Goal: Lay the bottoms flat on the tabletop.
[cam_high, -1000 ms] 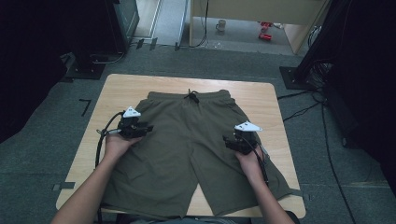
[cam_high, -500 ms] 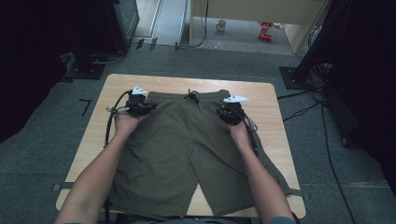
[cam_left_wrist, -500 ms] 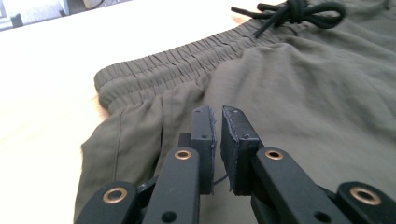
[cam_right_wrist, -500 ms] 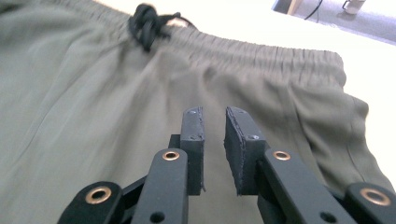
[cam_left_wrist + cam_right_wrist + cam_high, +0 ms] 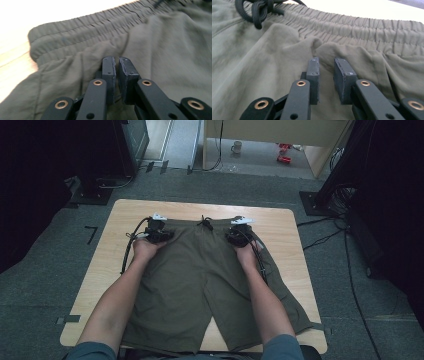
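The olive shorts (image 5: pixel 200 280) are lying flat on the table (image 5: pixel 120 215) — both leg hems cut off below. The left gripper (image 5: pixel 116 62) and the right gripper (image 5: pixel 327 63) are nearly closed just under the waistband (image 5: pixel 362 27), each pinching a fabric fold — the grip itself is hard to see.

Olive-green shorts (image 5: pixel 200 280), plain, with a black drawstring (image 5: pixel 204 224). Light wooden table (image 5: pixel 295 245) on grey carpet (image 5: pixel 45 285). Black grippers, left (image 5: pixel 159 236) and right (image 5: pixel 235 237), with brass-coloured rivets; grey-blue sleeves (image 5: pixel 285 347).

A lab-like recording room: grey carpet (image 5: pixel 45 285), loose cables (image 5: pixel 345 250), dark equipment stands (image 5: pixel 100 195).
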The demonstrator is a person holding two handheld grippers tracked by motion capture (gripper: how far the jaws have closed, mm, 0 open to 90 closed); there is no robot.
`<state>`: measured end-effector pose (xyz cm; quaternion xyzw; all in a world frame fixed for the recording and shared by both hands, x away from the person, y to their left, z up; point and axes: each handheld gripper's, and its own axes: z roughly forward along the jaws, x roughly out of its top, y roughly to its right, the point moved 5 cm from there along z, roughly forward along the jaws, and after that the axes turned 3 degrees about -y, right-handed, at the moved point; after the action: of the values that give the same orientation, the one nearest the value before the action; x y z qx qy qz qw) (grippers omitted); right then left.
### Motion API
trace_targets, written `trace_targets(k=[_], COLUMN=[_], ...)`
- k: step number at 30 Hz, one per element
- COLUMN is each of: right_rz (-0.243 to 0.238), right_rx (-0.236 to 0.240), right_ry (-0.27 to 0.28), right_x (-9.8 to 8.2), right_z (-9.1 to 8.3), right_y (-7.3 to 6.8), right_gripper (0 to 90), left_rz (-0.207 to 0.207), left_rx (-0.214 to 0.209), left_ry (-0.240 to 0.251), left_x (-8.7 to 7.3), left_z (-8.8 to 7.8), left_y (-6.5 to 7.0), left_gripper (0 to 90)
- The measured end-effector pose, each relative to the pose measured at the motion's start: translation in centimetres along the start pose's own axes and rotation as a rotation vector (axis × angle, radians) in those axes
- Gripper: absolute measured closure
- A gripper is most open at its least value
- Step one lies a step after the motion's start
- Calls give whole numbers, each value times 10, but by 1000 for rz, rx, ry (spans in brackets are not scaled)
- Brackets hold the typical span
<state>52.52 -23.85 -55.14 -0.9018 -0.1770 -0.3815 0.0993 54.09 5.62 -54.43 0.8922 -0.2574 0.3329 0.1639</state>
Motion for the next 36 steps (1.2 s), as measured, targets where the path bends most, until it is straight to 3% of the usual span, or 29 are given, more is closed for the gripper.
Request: trace_targets(k=[2,6,10,13,16,19,23,26,31,36], right_rz=[-9,2,1,-9,5,12,-28,-50,-74,-86], right_rx=[-8,-19,-8,10,30,82,85,107,116,139], right_ry=[5,16,11,-9,4,-10,21,-2,14,4], right_x=[2,5,6,5,6,8,4,0,-4,-13], right_z=[2,6,8,4,-3,-17,-31,-40,-53,-65], right_y=[1,4,4,2,2,2,1,-1,-2,-2], right_gripper=[708,655,517,535,528,454,429,411,415,399], left_rz=[37,50,36,54,62,67,108,118,124,95], left_rx=[33,75,47,35,33,8,-4,-13,-28,-37], left_ry=[-4,11,5,-6,-8,13,6,-1,-7,0], left_x=[3,9,11,11,12,10,6,2,-7,-19], left_z=[2,8,8,4,-2,-15,-26,-34,-45,-60], left_y=[-3,-6,-8,-5,-3,1,6,9,10,5], left_gripper=[834,808,736,643,578,529,486,451,441,435])
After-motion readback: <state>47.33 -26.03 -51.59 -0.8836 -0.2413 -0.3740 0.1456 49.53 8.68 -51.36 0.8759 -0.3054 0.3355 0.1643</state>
